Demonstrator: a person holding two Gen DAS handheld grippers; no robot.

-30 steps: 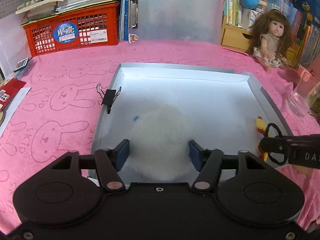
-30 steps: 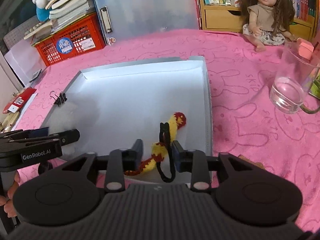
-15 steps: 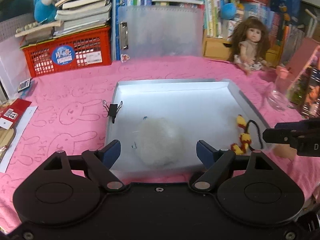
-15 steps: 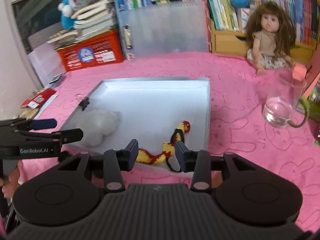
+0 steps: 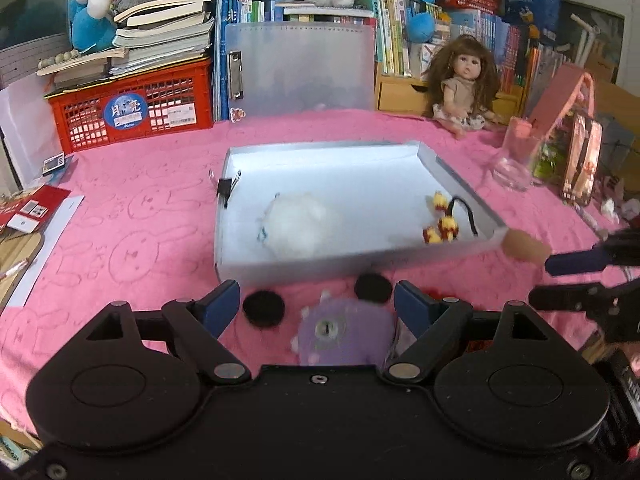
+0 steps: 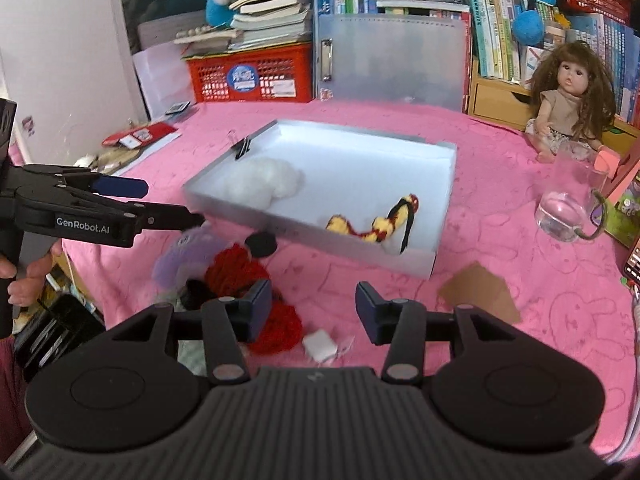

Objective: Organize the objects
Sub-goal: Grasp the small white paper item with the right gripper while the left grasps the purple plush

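Two things are already lying inside the grey tray [image 5: 452, 174]: white cotton fluff [image 5: 298, 222] toward its left wall by the binder clip [image 5: 225, 189], and a red-yellow knitted snake [image 6: 374, 224] near its front right corner. I am holding both grippers off the tray's front edge, left gripper [image 5: 318, 306] wide apart over the purple plush [image 5: 340, 332], right gripper [image 6: 314, 306] apart, empty, beside red yarn [image 6: 256, 276], probably lining up next picks.
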